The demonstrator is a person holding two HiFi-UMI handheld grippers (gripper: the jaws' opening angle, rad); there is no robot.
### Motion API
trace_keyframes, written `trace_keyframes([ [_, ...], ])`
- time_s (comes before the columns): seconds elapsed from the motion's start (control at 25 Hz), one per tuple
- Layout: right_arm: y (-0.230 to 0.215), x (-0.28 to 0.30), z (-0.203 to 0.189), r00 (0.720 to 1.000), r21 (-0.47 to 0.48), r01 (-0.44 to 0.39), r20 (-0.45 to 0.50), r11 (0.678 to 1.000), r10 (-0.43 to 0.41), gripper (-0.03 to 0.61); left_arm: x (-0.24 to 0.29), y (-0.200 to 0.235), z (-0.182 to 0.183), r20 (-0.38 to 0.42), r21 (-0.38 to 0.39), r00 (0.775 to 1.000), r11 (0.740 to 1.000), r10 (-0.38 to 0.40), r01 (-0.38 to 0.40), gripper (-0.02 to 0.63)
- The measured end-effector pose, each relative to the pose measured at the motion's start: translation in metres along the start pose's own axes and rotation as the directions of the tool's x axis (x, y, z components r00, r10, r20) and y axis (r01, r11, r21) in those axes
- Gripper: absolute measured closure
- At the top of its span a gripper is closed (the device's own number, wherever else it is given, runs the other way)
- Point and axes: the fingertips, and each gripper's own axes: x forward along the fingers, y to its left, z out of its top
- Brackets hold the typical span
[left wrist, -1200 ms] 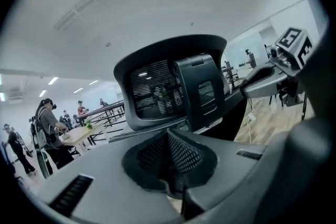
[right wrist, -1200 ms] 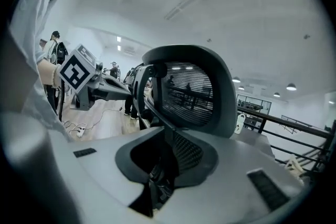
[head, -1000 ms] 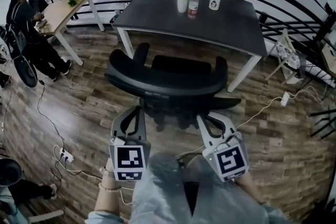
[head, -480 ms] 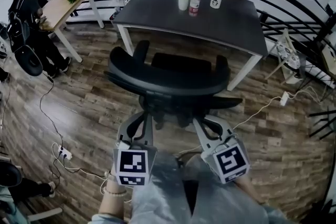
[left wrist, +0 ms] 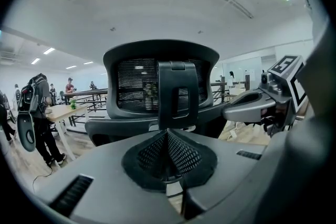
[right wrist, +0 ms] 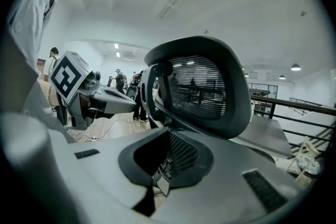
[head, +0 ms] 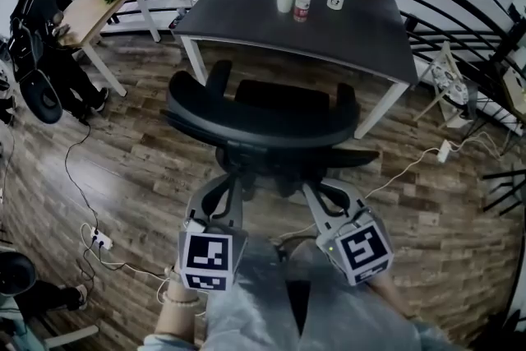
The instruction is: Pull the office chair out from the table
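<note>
Closing on the chair
Left gripper [head: 223,191] has edged toward 12 o'clock beside right gripper [head: 322,195]; both jaws pressed together, empty (no hold yet). Chair [head: 261,123] still by table [head: 362,41], 12 o'clock.

office chair [head: 263,123]: black, mesh-backed, upright | seat facing dark table [head: 362,37], just beside its near edge
</note>
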Motion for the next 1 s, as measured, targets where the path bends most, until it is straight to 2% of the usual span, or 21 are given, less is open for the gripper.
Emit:
trace_keyframes([
  [0.6, -0.006, -0.003, -0.005, 1.0, 0.003, 0.023, -0.015, 1.0, -0.023, 0.575, 0.006, -0.007, 0.002, 0.0, 0.027, 1.0, 0.999, -0.031, 0.031, 0.606],
  [0.8, -0.007, -0.005, -0.009, 0.999, 0.003, 0.03, -0.025, 1.0, -0.03, 0.575, 0.007, -0.012, 0.008, 0.036, -0.039, 0.997, 0.997, -0.068, 0.07, 0.606],
  [1.0, -0.008, -0.004, -0.012, 0.999, 0.005, 0.032, -0.029, 0.999, -0.031, 0.575, 0.008, -0.017, 0.012, 0.045, -0.001, 0.996, 0.997, -0.074, 0.074, 0.606],
])
